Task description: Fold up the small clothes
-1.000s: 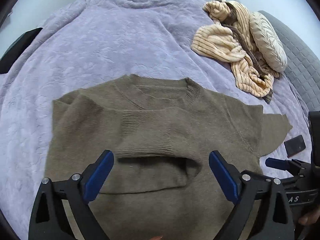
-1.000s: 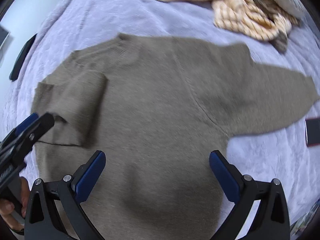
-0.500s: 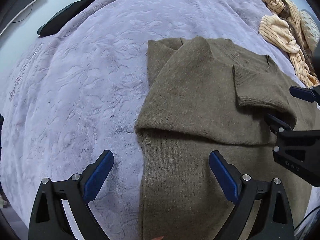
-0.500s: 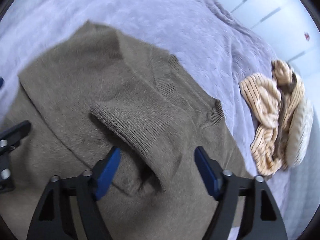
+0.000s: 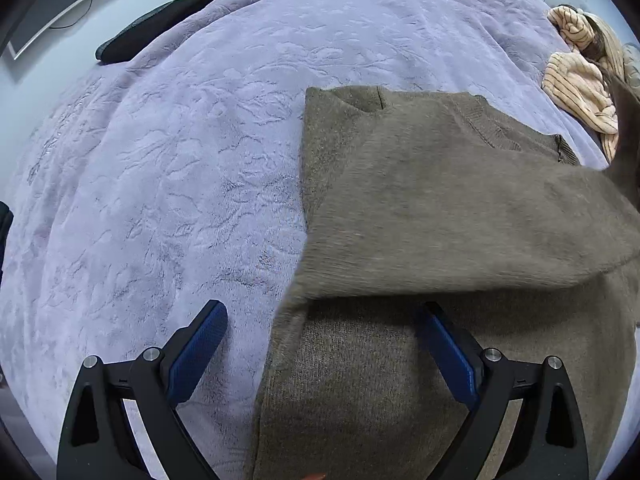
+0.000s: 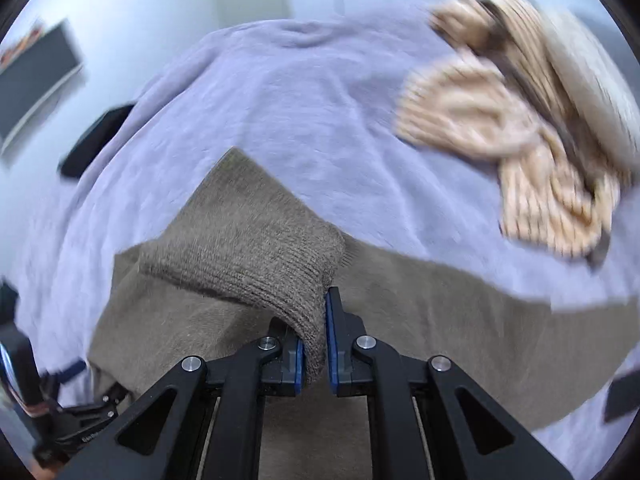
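Olive-brown knit sweater (image 5: 420, 208) lies spread on a lavender embossed blanket (image 5: 180, 160) that covers the bed, its left side turned over onto the body so that a straight folded edge runs down beside the bare blanket. The ribbed neckline sits at the far end of the garment, toward the right in the left wrist view. The right gripper (image 6: 316, 344) is clamped on the sweater's ribbed cuff (image 6: 256, 264), the knit squeezed between its two blue pads, and the sleeve rises from the body of the garment up into the grip. The left gripper (image 5: 324, 356) hovers spread wide with nothing between its blue pads, one finger over the blanket and the other over the sweater's lower part, straddling the folded edge. A cream striped garment (image 6: 500, 128) lies heaped at the far right of the bed, well apart from the sweater. A monitor (image 5: 60, 4) stands beyond the bed at upper left, with a dark armrest-like object (image 5: 156, 28) near it at the blanket's edge.
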Demonstrator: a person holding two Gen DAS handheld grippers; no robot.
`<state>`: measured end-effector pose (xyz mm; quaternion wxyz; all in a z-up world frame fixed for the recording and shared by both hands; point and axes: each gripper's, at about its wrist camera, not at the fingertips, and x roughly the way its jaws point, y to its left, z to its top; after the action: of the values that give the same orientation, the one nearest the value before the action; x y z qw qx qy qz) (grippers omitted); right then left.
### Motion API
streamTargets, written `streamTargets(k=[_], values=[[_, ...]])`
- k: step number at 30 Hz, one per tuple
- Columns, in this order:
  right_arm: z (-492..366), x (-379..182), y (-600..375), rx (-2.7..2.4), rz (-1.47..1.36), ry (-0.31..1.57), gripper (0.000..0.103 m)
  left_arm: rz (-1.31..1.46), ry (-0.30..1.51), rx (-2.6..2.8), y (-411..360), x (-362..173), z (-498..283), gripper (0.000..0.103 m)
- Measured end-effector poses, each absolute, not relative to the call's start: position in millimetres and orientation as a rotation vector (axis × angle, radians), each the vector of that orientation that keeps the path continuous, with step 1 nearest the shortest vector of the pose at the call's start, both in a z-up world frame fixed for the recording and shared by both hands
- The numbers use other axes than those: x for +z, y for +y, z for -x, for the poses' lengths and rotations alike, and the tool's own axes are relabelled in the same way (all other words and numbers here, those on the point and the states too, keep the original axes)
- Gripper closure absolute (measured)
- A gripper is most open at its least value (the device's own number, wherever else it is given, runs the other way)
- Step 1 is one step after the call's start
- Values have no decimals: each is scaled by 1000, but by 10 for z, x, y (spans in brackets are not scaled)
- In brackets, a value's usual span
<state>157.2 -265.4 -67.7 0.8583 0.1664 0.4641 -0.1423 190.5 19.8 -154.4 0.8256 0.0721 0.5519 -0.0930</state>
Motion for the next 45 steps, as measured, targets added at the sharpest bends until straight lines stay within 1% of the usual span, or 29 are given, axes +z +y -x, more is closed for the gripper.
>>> streamTargets(k=[3, 4, 5, 6, 8, 9, 10, 11, 12, 13, 16, 17, 18, 19, 22, 24, 27, 29, 30, 32, 33, 35, 36, 40, 43, 45], values=[[-1328, -1160, -3132, -327, -602, 1039, 93, -166, 1183, -209, 215, -1535, -1893, 6], [-1250, -1332, -3217, -318, -671, 1066, 92, -161, 1177, -225, 233, -1489, -1873, 6], [-1180, -1479, -3252, -306, -722, 1085, 89, -156, 1172, -241, 265, -1437, -1851, 6], [-1113, -1640, -3309, -283, -787, 1109, 88, -150, 1168, -257, 306, -1381, -1845, 6], [-1026, -1736, -3356, -262, -869, 1096, 84, -138, 1152, -279, 374, -1237, -1850, 6], [-971, -1724, -3345, -258, -904, 1075, 78, -135, 1137, -280, 377, -1175, -1867, 6], [-958, -1704, -3358, -260, -918, 1066, 70, -138, 1118, -279, 361, -1107, -1906, 6], [-964, -1671, -3370, -262, -915, 1064, 64, -144, 1107, -278, 334, -1071, -1948, 6], [-983, -1637, -3366, -262, -897, 1067, 57, -155, 1099, -279, 285, -1056, -2014, 6], [-1003, -1618, -3372, -263, -877, 1070, 54, -173, 1097, -276, 227, -1071, -2081, 6], [-1068, -1591, -3390, -280, -865, 1078, 55, -230, 1107, -259, -21, -1237, -2302, 6], [-1085, -1613, -3383, -291, -878, 1086, 57, -248, 1111, -245, -90, -1318, -2358, 6], [-1117, -1622, -3384, -300, -892, 1095, 75, -271, 1119, -230, -150, -1413, -2413, 6], [-1161, -1616, -3368, -291, -893, 1101, 88, -298, 1120, -210, -188, -1482, -2426, 6], [-1306, -1471, -3218, -191, -855, 1067, 91, -344, 1093, -140, -126, -1584, -2494, 6], [-1376, -1336, -3153, -107, -837, 1019, 91, -323, 1100, -127, 5, -1611, -2537, 6], [-1329, -1403, -3221, -171, -779, 1053, 91, -278, 1124, -144, 163, -1622, -2583, 4], [-1189, -1605, -3359, -282, -802, 1118, 86, -263, 1138, -151, 220, -1579, -2587, 4], [-1078, -1700, -3460, -312, -844, 1134, 81, -255, 1138, -156, 259, -1553, -2577, 4], [-857, -1736, -3592, -304, -947, 1099, 81, -226, 1147, -175, 336, -1503, -2545, 4], [-787, -1700, -3618, -320, -946, 1101, 81, -207, 1154, -188, 385, -1477, -2536, 4], [-694, -1594, -3645, -377, -896, 1121, 76, -169, 1179, -213, 475, -1439, -2480, 4], [-642, -1526, -3643, -436, -859, 1129, 71, -157, 1193, -223, 514, -1429, -2451, 4], [-456, -1296, -3692, -626, -822, 1117, 70, -121, 1221, -253, 628, -1347, -2243, 4], [-645, -1079, -3500, -487, -793, 1070, 68, -89, 1221, -322, 631, -1265, -2059, 4], [-977, -960, -3279, -299, -722, 1100, 68, -100, 1210, -340, 590, -1250, -1953, 4]])
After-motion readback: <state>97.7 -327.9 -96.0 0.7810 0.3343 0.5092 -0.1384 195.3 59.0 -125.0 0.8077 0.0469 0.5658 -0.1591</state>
